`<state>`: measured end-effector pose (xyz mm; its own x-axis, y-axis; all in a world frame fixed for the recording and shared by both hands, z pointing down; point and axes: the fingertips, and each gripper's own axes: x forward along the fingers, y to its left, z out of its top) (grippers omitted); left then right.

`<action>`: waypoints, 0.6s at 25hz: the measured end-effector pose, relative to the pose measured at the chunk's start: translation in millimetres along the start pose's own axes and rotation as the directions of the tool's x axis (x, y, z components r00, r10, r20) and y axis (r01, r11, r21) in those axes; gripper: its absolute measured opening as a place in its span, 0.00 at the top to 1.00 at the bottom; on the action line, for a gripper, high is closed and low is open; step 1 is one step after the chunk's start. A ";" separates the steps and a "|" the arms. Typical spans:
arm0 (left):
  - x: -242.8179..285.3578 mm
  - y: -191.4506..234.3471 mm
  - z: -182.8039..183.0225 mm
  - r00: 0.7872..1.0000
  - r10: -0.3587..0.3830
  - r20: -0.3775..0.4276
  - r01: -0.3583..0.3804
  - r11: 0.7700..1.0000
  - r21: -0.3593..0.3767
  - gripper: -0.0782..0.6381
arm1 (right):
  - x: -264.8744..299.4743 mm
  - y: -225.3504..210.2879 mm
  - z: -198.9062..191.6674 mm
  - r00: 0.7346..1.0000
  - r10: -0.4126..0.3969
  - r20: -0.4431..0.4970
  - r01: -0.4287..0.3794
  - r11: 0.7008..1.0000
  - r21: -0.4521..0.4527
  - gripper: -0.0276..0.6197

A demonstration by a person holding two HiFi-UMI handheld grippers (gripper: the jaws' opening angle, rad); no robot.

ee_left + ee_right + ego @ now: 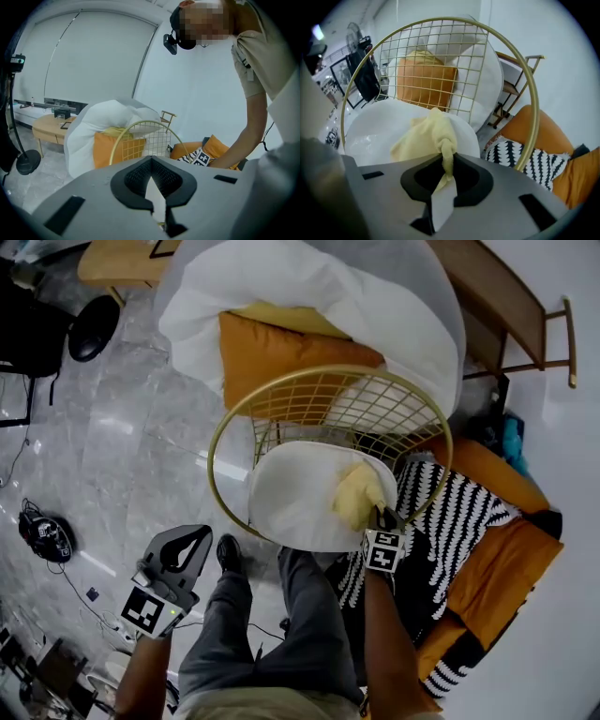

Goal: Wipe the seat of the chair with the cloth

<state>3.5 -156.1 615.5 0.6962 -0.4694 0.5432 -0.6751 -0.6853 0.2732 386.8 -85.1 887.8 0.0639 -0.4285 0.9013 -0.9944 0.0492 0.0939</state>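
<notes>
The chair has a gold wire frame (225,418) and a round white seat (295,502). A yellow cloth (358,493) lies bunched on the seat's right side. My right gripper (382,519) is shut on one end of it, just over the seat's near-right edge. In the right gripper view a twisted strand of the cloth (426,133) runs from the seat (375,126) into the right gripper (444,164). My left gripper (190,542) hangs low over the floor, left of the chair, and holds nothing. In its own view the left gripper (151,163) is shut, facing the chair back (145,136).
A big white cushion (309,296) and an orange pillow (272,352) lie behind the chair. A black-and-white patterned cushion (455,512) and orange cushions (506,563) sit to the right. The person's grey-trousered legs (272,634) stand before the seat. Cables and a device (45,535) lie at left.
</notes>
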 end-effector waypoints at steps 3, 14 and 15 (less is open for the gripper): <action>1.1 -1.2 1.2 1.000 -0.003 -0.002 0.003 1.000 0.001 0.87 | -7.0 -12.3 -0.9 0.997 -0.072 0.004 0.072 0.997 -0.021 0.87; -12.9 -1.5 -11.2 1.000 0.018 -0.001 -0.018 1.000 -0.010 0.87 | 12.3 147.1 -3.3 0.965 0.261 -0.028 -0.262 0.964 -0.047 0.87; -14.7 -2.0 -12.1 1.000 0.020 0.001 -0.020 1.000 -0.011 0.87 | 8.3 174.3 1.9 0.951 0.308 -0.021 -0.309 0.949 -0.056 0.87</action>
<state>-8.4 -141.1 616.5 0.6825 -0.4839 0.5478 -0.6919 -0.6692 0.2710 213.8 -81.7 910.8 -0.2441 -0.3737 0.8948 -0.9591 0.2297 -0.1656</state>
